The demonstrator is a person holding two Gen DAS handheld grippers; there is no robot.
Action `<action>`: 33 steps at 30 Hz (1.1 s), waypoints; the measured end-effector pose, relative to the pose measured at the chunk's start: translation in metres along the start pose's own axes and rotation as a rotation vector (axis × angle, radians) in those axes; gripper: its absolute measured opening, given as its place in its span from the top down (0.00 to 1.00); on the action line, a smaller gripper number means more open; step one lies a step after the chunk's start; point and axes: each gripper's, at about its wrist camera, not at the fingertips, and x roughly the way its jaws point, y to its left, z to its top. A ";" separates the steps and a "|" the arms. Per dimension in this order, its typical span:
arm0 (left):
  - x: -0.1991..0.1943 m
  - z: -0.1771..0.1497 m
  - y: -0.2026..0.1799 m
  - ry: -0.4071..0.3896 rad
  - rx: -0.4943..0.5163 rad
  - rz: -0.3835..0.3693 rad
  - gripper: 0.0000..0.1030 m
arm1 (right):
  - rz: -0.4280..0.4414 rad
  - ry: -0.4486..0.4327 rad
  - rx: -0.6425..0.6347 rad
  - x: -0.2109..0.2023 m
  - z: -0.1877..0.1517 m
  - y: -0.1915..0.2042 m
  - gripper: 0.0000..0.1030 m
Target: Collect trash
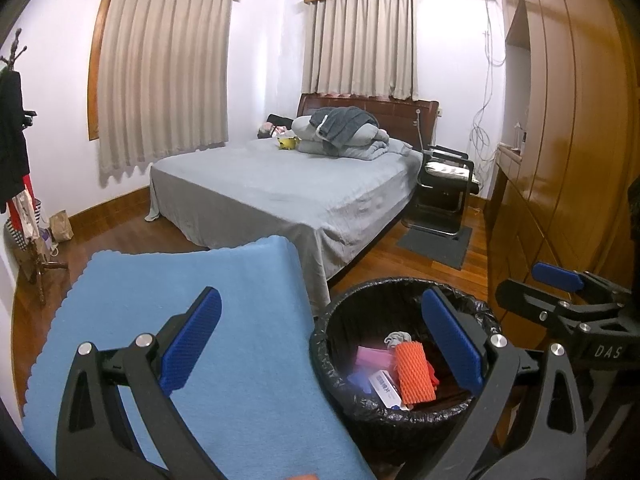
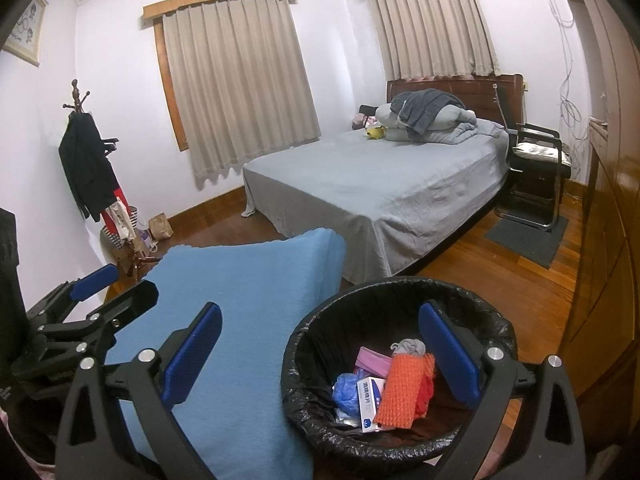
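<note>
A black bin [image 1: 332,344] [image 2: 296,364] lined with a black bag stands on the floor beside a surface draped in a blue cloth [image 1: 192,312] [image 2: 248,320]. Inside lie an orange foam net [image 1: 414,372] [image 2: 400,392], a white box [image 1: 386,390] [image 2: 370,402], a pink piece [image 1: 374,358] [image 2: 374,360], blue plastic [image 2: 346,390] and a grey scrap [image 2: 408,346]. My left gripper [image 1: 324,344] is open and holds nothing, straddling the cloth edge and the bin. My right gripper [image 2: 320,352] is open too, hovering above the bin. Each gripper shows in the other's view: the right one [image 1: 560,288], the left one [image 2: 96,292].
A bed [image 1: 280,192] [image 2: 384,192] with grey sheets and piled bedding fills the middle of the room. A black chair [image 1: 444,184] [image 2: 536,168] on a grey mat stands by the wooden wardrobe [image 1: 568,140] [image 2: 608,240]. A coat rack [image 2: 88,160] with bags stands at the left wall.
</note>
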 end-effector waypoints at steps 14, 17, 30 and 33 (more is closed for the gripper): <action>-0.001 0.000 0.001 -0.001 0.000 0.001 0.05 | 0.000 0.000 0.000 0.000 -0.001 0.003 0.06; -0.001 0.000 0.002 -0.002 -0.001 0.001 0.05 | 0.000 0.000 0.000 0.000 -0.001 0.003 0.06; -0.001 -0.001 0.001 -0.001 -0.001 0.000 0.05 | 0.000 0.000 0.000 0.000 -0.001 0.003 0.06; -0.001 -0.001 0.002 -0.002 0.000 0.000 0.05 | 0.000 0.000 0.000 0.000 -0.001 0.003 0.06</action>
